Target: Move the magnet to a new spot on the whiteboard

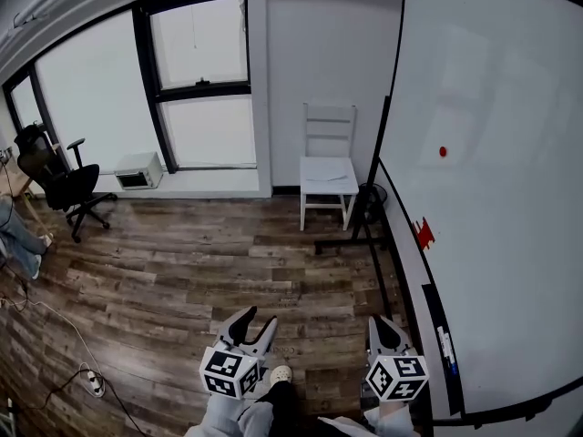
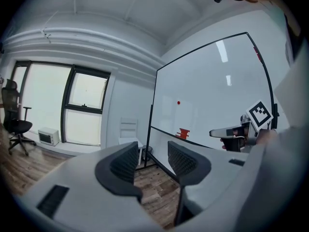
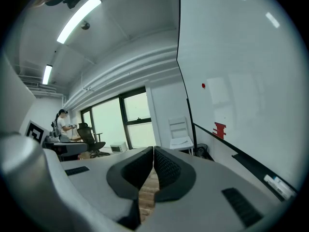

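Our left gripper is open and empty. Our right gripper is closed. The red magnet sticks on the whiteboard.

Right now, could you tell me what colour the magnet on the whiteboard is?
The magnet is red, clearest in the head view.
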### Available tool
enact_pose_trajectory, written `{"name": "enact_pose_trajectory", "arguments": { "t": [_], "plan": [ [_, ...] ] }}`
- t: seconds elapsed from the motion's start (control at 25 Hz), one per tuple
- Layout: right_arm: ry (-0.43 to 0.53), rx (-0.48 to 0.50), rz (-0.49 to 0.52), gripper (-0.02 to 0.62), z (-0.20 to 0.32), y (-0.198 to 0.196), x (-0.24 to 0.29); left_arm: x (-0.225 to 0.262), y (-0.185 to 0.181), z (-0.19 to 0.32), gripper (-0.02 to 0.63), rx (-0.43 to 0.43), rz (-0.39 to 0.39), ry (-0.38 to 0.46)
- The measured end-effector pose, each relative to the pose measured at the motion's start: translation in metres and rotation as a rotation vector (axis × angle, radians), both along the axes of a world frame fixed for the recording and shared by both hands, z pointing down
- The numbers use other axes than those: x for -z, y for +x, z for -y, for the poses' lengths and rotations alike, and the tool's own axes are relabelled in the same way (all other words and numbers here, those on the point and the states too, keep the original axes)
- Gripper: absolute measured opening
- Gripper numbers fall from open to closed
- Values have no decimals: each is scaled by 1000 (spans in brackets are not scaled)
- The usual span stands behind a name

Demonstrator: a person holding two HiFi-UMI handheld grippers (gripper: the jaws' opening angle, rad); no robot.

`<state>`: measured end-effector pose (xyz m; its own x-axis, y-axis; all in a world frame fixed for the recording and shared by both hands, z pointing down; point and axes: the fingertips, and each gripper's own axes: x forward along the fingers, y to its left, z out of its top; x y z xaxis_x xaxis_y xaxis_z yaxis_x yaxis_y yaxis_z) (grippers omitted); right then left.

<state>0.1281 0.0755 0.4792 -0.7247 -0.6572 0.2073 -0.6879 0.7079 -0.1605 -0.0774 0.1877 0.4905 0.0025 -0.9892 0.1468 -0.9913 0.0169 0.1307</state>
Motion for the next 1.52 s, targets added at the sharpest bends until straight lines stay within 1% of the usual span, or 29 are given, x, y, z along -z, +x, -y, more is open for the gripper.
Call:
{"name": "enact_pose_trajectory", "arguments": {
  "t": [0.2, 0.56, 0.96, 1.08, 1.2, 1.4, 1.52],
  "plan": [
    [3, -6, 0, 28, 34, -37, 8, 11, -33, 39, 187, -19, 2, 11],
    [-19, -29, -3, 28, 88, -91, 2, 5, -92, 94, 187, -35, -4, -9],
    [6, -54, 8, 28, 140, -145, 3, 7, -148, 148, 187, -57, 11, 19],
    [6, -59, 3, 28, 146, -150, 0, 4, -153, 156, 187, -68, 12, 19],
    [-10, -71, -14, 28, 148, -148, -7, 0, -152, 157, 187, -79, 7, 7],
    [-38, -95, -37, 28, 157, -142, -19, -16, -160, 156, 187, -65, -19, -25],
    [-34, -112, -36, 28, 169, -144, -18, -19, -165, 163, 187, -68, -22, -29]
  ]
}}
